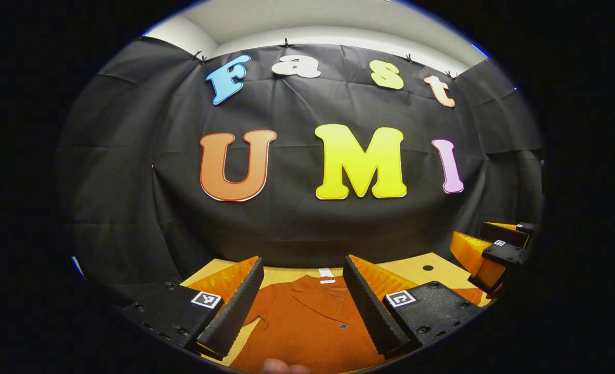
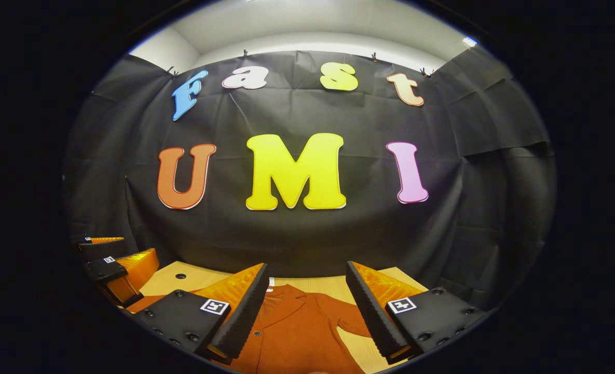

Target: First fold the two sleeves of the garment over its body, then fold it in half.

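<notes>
A rust-orange collared garment [image 1: 302,327] lies flat on the wooden table [image 1: 416,265], collar toward the wall, with a white neck label [image 1: 326,275] and a dark button [image 1: 343,326]. My left gripper [image 1: 303,262] hovers open above its chest, fingers either side of the collar and holding nothing. In the right gripper view the garment [image 2: 297,327] spreads a sleeve [image 2: 351,317] to the right. My right gripper [image 2: 306,267] is open over it and empty. Each gripper appears beside the other: the right gripper [image 1: 468,234] at the right, the left gripper [image 2: 140,246] at the left.
The booth's black cloth wall [image 1: 307,218] hangs just behind the table's far edge. A small dark hole [image 1: 428,268] marks the tabletop [image 2: 182,285] beyond the garment. A fingertip [image 1: 281,368] of a person peeks in at the bottom of the left gripper view.
</notes>
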`<state>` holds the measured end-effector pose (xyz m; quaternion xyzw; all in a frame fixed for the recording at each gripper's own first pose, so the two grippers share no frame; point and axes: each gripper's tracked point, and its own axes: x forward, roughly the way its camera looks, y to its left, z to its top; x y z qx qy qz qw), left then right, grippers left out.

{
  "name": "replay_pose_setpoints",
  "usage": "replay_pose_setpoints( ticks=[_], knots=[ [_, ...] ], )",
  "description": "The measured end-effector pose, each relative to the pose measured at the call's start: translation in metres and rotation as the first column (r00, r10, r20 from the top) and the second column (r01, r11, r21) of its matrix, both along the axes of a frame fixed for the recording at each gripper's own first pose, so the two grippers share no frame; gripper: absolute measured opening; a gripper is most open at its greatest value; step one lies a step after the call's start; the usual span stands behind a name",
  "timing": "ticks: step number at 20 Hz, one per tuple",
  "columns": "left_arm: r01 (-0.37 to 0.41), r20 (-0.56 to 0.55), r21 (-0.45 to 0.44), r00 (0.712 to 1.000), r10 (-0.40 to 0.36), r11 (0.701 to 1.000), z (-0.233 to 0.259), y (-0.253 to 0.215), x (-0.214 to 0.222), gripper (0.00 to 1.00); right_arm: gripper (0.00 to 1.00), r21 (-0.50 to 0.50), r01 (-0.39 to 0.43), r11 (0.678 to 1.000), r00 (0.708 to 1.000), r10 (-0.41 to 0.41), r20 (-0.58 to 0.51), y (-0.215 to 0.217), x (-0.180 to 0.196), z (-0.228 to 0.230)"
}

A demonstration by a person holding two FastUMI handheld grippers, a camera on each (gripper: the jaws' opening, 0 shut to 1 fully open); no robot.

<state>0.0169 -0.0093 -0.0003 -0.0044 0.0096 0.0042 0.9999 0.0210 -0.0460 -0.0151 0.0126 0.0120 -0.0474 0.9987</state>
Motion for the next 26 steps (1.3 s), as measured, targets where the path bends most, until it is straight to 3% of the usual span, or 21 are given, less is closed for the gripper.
replay_pose_setpoints(
  ticks=[10, 15, 20, 22, 26],
  knots=[
    [0.016, -0.046, 0.036, 0.999, -0.014, 0.999, -0.018, -0.008, 0.005, 0.99, 0.94, 0.004, 0.065, 0.998, 0.996, -0.064, -0.063, -0.053, -0.002, -0.025],
    [0.047, -0.099, 0.058, 0.994, -0.041, 0.997, -0.035, -0.021, 0.004, 0.99, 0.94, 0.048, 0.218, 0.975, 0.966, -0.208, -0.155, -0.141, -0.001, -0.059],
    [0.065, -0.159, 0.057, 0.986, -0.055, 0.996, -0.048, -0.037, 0.007, 0.99, 0.94, 0.074, 0.392, 0.917, 0.868, -0.342, -0.36, -0.24, -0.017, -0.148],
    [0.059, -0.176, 0.066, 0.983, -0.047, 0.996, -0.051, -0.039, 0.009, 0.99, 0.94, 0.078, 0.471, 0.878, 0.807, -0.394, -0.441, -0.277, -0.025, -0.191],
    [0.029, -0.209, 0.09, 0.978, -0.01, 0.996, -0.056, -0.038, 0.01, 0.99, 0.97, 0.096, 0.55, 0.83, 0.701, -0.396, -0.593, -0.313, -0.033, -0.261]
  ],
)
